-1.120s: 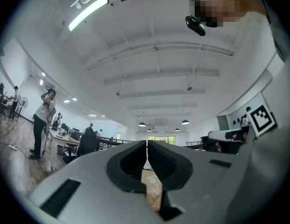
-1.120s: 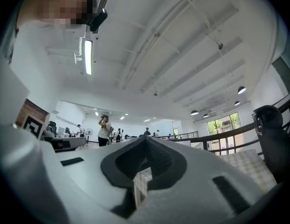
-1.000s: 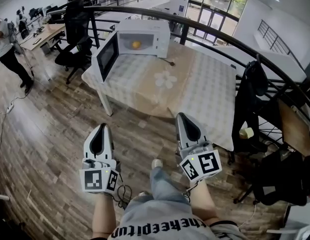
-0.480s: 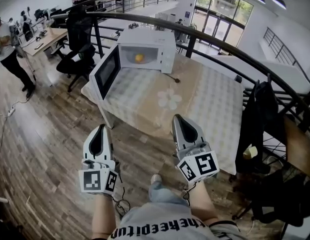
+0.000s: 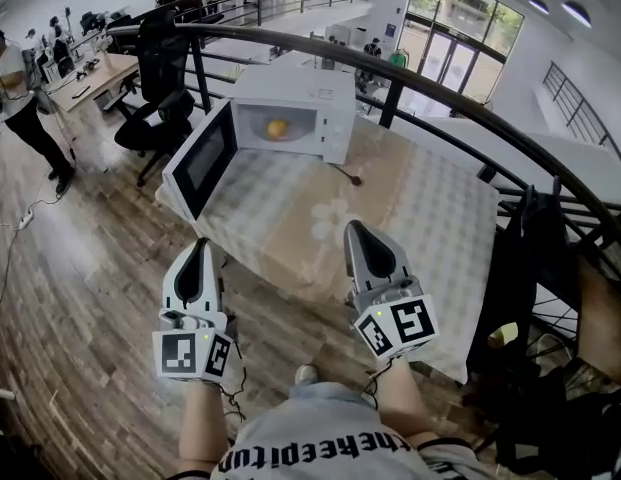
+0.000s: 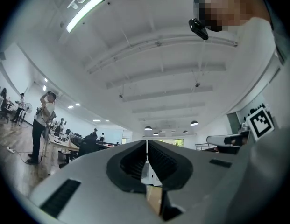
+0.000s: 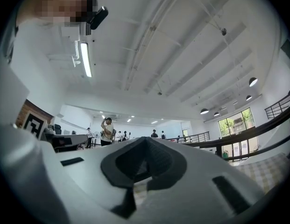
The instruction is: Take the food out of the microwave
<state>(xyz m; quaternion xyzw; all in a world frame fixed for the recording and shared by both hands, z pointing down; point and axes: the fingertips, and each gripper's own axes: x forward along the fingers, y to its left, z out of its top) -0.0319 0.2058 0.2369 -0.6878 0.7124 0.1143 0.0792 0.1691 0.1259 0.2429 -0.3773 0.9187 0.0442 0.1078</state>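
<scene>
Both empty-handed. My left gripper [image 5: 199, 253] has its jaws pressed together with nothing between them, and the right gripper [image 5: 362, 238] looks the same, closed on nothing.

The food [image 5: 277, 128] is a small round yellow-orange thing, so it has no long axis to line up. It sits inside the microwave [image 5: 320, 93] at the far end of the desk [image 5: 430, 218]. It lies straight ahead and well apart from both grippers, sideways roughly midway between them.

The microwave's door [image 5: 200, 158] hangs open toward my left, right in the left gripper's lane. I'd say the right gripper has the cleaner line in.

Only the head view shows the food, the cavity and the door. The two gripper views tilt up at ceiling and lights, no food visible, but they show the jaws meeting at the tips. Whichever gripper goes in will need opening first.
</scene>
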